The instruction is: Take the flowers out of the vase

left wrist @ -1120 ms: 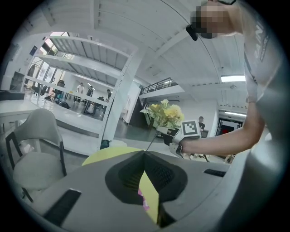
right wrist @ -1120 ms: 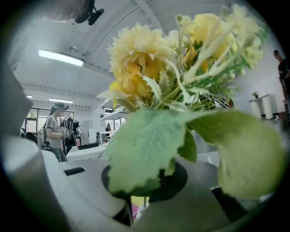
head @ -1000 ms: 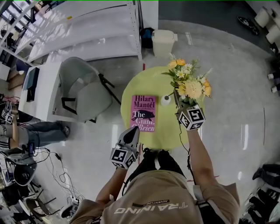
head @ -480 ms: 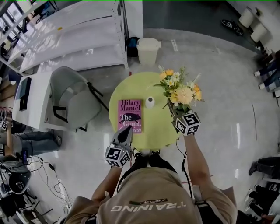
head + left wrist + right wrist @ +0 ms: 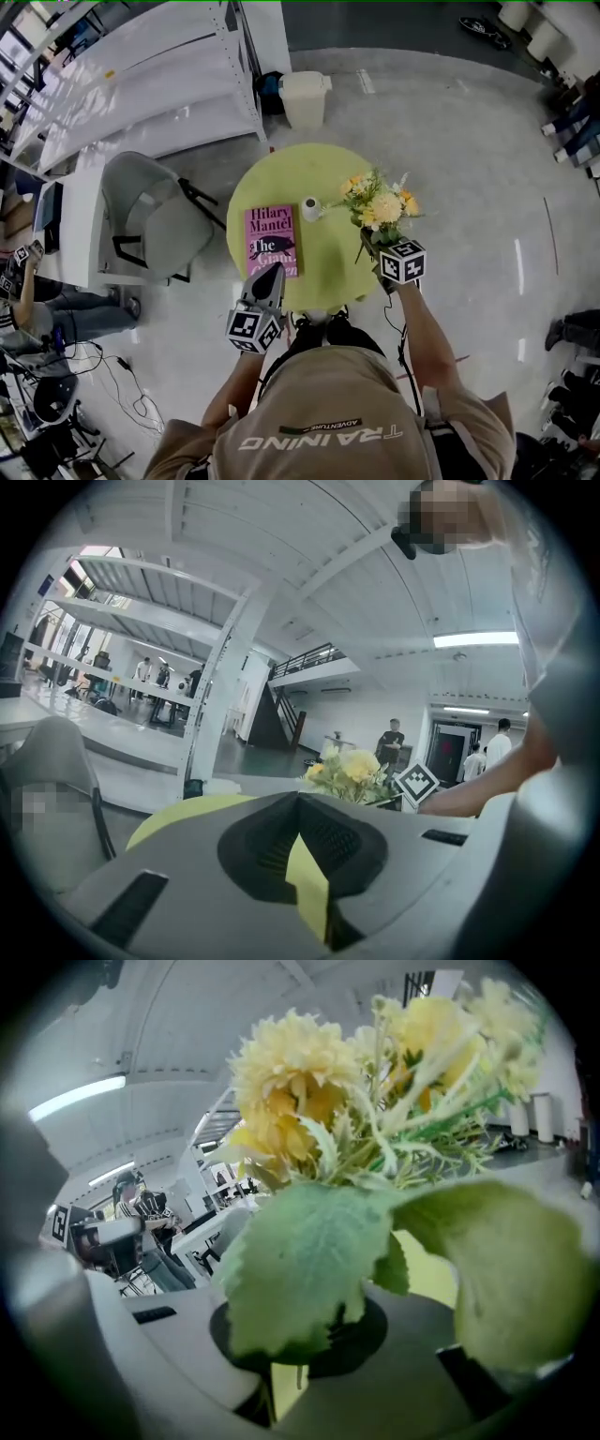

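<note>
Right gripper (image 5: 375, 246): pinched on the stems of the bunch of yellow and white artificial flowers (image 5: 379, 204).
Flowers: clear of the small white vase (image 5: 310, 208), just to its right, over the round yellow-green table (image 5: 328, 272).
Long axis: stems to blooms, running straight ahead of the jaws.
Left gripper (image 5: 269, 279): pressed together, empty, at the table's near edge.

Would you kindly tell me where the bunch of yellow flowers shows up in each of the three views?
Head view: the flowers are right of centre, over the table's right side.
Left gripper view: flowers small, just right of centre, beyond the jaws.
Right gripper view: flowers fill the upper frame, leaves hanging down over the jaws.
Shared landmark: the round yellow-green table.
</note>
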The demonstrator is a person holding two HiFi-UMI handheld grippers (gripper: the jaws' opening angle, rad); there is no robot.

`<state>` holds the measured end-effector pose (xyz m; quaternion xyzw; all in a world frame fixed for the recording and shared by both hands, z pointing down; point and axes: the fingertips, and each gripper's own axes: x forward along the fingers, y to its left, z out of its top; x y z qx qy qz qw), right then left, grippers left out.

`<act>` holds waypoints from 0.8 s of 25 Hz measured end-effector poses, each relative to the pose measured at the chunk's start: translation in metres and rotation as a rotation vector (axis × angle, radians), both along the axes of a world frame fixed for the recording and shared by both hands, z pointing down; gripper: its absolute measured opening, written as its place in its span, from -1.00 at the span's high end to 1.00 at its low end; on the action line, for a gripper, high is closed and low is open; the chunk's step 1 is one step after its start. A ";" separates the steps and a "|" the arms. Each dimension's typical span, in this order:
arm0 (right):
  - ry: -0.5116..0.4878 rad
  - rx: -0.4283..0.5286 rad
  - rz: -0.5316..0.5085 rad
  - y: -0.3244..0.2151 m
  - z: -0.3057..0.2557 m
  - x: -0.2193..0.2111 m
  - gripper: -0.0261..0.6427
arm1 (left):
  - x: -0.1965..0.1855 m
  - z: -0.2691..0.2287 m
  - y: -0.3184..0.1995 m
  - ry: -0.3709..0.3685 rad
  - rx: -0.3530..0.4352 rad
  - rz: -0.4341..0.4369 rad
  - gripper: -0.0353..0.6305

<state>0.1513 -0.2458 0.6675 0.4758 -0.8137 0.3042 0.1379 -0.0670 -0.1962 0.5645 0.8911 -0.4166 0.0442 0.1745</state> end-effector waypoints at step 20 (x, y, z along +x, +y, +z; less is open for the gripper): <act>-0.044 -0.411 0.013 -0.031 0.117 0.023 0.85 | 0.004 0.010 -0.037 -0.035 -0.051 -0.100 0.87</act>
